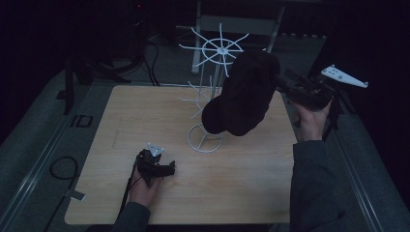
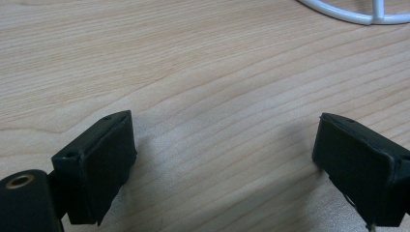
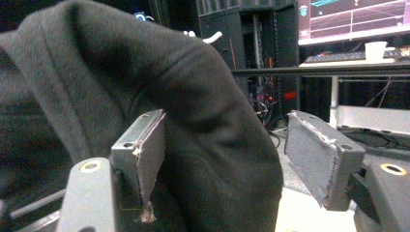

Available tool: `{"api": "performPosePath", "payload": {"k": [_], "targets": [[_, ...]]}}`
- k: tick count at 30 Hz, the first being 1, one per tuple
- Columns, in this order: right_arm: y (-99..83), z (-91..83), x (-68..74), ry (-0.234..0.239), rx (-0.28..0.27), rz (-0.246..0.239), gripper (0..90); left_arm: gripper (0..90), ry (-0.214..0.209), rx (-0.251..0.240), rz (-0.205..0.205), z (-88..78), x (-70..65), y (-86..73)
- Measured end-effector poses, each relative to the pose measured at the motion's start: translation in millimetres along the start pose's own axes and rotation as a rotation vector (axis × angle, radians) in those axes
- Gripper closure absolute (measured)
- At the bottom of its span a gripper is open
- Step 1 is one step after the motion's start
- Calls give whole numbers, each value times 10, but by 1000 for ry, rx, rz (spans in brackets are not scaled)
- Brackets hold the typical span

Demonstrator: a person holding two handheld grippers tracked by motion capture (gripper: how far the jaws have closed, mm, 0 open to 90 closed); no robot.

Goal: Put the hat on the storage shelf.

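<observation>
Right gripper view: dark cap between spread right claw jaws, apparently unclamped.

Dim high view, edges black, maybe underexposed

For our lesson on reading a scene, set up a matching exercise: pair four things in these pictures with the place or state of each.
Column one:
1. dark cap
2. white wire rack
3. left tool
4. right tool

Column two:
A. low over the wooden table, jaws apart with nothing between them
B. hanging on the rack
C. raised beside the cap, jaws wide open
D. standing on the table on a ring base

Pairs: 1-B, 2-D, 3-A, 4-C
</observation>
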State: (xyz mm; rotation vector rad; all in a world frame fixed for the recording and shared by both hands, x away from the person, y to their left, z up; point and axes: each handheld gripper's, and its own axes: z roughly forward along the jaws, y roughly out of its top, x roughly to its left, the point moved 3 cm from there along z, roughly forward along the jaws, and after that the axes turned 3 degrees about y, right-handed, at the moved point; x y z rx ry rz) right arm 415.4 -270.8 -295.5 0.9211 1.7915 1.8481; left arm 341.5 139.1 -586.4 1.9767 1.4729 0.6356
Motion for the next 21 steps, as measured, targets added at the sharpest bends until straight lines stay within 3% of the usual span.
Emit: {"api": "performPosePath", "payload": {"k": [6, 14, 17, 21], "targets": [[-87, -47, -83, -29, 35, 10, 364, 86, 0, 0, 0, 0, 0, 0], [-278, -141, -230, -92, 98, 59, 708, 86, 1, -2, -1, 1, 0, 0], [-370, -136, -254, -97, 126, 66, 766, 86, 2, -1, 0, 0, 0, 0], [-457, -122, -278, -98, 149, 77, 776, 86, -1, -2, 0, 2, -7, 1]]}}
